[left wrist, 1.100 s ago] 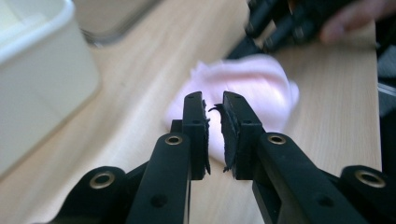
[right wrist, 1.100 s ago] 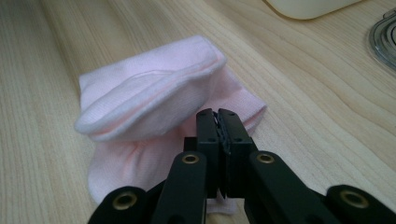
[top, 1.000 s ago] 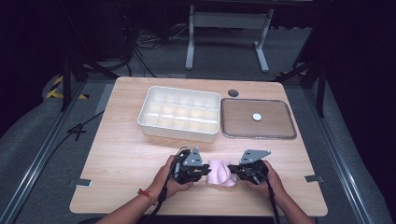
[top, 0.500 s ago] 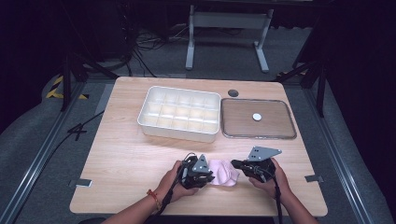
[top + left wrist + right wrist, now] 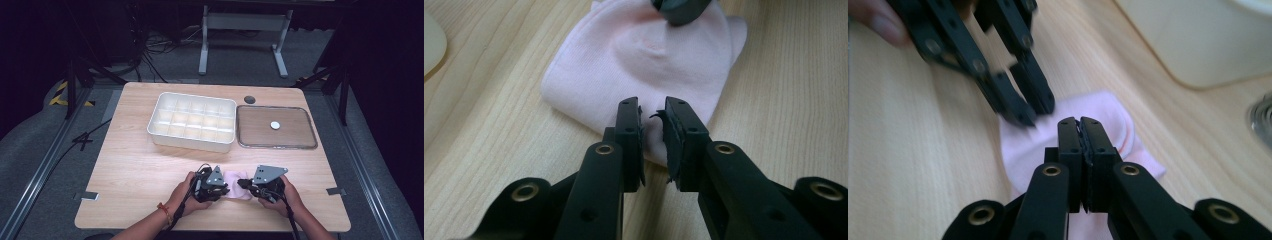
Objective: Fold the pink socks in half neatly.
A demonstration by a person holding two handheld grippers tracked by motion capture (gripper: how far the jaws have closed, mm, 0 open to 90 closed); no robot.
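The wooden surface [image 5: 135, 165] carries a white compartment tray [image 5: 193, 121] at its far middle and, just beside it to the right, a clear flat lid [image 5: 276, 127] with a small white knob. Near the front edge, between the person's two hands, lies a folded pink sock [image 5: 237, 178], flat on the wood. The left gripper [image 5: 216, 184] sits at the sock's left edge; in the left gripper view [image 5: 653, 135] its fingers stand slightly apart over the sock's near hem, with no cloth pinched between them. The right gripper [image 5: 246, 183] meets the sock from the right, its fingers [image 5: 1070, 131] pressed together above the fabric, gripping nothing.
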